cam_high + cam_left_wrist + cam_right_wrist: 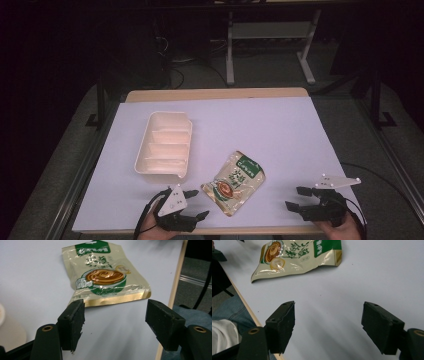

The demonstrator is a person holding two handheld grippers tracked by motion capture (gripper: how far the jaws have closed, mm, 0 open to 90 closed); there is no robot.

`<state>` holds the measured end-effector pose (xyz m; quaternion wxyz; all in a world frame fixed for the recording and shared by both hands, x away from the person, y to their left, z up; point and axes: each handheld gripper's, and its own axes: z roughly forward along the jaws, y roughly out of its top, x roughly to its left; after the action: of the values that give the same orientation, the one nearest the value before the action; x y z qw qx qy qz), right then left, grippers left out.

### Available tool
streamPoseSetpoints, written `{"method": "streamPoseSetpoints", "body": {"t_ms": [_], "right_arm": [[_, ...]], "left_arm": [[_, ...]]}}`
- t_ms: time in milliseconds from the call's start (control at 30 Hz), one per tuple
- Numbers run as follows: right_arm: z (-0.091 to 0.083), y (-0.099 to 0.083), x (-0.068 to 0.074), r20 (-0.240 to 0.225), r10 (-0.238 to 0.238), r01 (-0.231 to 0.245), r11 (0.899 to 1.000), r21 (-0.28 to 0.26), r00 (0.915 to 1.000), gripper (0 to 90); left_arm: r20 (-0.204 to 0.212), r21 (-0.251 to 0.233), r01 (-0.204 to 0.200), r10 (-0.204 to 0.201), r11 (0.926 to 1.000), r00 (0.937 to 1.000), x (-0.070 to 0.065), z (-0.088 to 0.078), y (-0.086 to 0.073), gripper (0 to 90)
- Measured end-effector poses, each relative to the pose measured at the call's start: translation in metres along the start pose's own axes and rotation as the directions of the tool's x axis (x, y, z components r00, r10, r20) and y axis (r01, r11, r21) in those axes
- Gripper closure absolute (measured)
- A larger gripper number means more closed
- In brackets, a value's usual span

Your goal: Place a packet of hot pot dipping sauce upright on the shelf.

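Observation:
A cream and green food pouch (234,182) lies flat on the white table near its front edge, printed with a bowl picture. My left gripper (196,204) rests at the front edge just left of the pouch, open and empty. In the left gripper view the pouch (105,275) lies just beyond the left gripper (115,315), its gold bottom seam facing the jaws. My right gripper (298,198) sits at the front right, open, well clear of the pouch. The right gripper view has the pouch (297,257) far off at upper left of the right gripper (328,317).
A cream plastic tray (164,145) with several compartments stands left of centre, behind my left gripper. The table's front edge (240,231) runs just under both hands. A blue-trousered leg (229,312) lies below that edge. Desk legs and cables stand behind the table.

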<state>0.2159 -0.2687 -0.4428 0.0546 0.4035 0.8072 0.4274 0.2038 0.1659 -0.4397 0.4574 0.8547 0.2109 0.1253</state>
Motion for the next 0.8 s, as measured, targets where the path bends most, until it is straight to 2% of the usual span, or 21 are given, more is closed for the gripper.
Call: {"method": "streamPoseSetpoints", "body": {"t_ms": [267, 400, 467, 600, 667, 800], "right_arm": [[-0.007, 0.0, 0.001, 0.017, 0.001, 0.0, 0.999, -0.038, 0.9999, 24.9], [-0.008, 0.0, -0.001, 0.018, 0.012, -0.012, 0.999, -0.039, 0.9998, 24.5], [-0.008, 0.0, -0.002, 0.021, 0.011, -0.01, 0.999, -0.04, 0.9997, 24.2], [-0.007, 0.0, -0.003, 0.028, 0.003, -0.002, 0.999, -0.036, 0.9996, 23.6], [-0.007, 0.0, -0.003, 0.028, 0.005, -0.004, 0.999, -0.035, 0.9996, 23.6], [-0.006, 0.001, -0.003, 0.026, 0.01, -0.009, 0.999, -0.033, 0.9996, 23.4]], "left_arm": [[0.013, -0.009, -0.024, 0.024, 0.9997, 0.9996, -0.002, 0.004, 0.012, 35.9], [0.024, 0.01, -0.023, 0.023, 0.9997, 0.9995, 0.002, 0.012, 0.021, 41.2], [0.029, 0.03, -0.037, 0.036, 0.9989, 0.9989, 0.004, 0.017, 0.023, 46.9], [0.054, 0.051, -0.03, 0.027, 0.9982, 0.9982, 0.009, 0.03, 0.03, 49.2], [0.054, 0.056, -0.034, 0.031, 0.9978, 0.9981, 0.009, 0.034, 0.031, 49.3], [0.048, 0.071, -0.04, 0.037, 0.9966, 0.9982, 0.011, 0.042, 0.033, 56.1]]}}
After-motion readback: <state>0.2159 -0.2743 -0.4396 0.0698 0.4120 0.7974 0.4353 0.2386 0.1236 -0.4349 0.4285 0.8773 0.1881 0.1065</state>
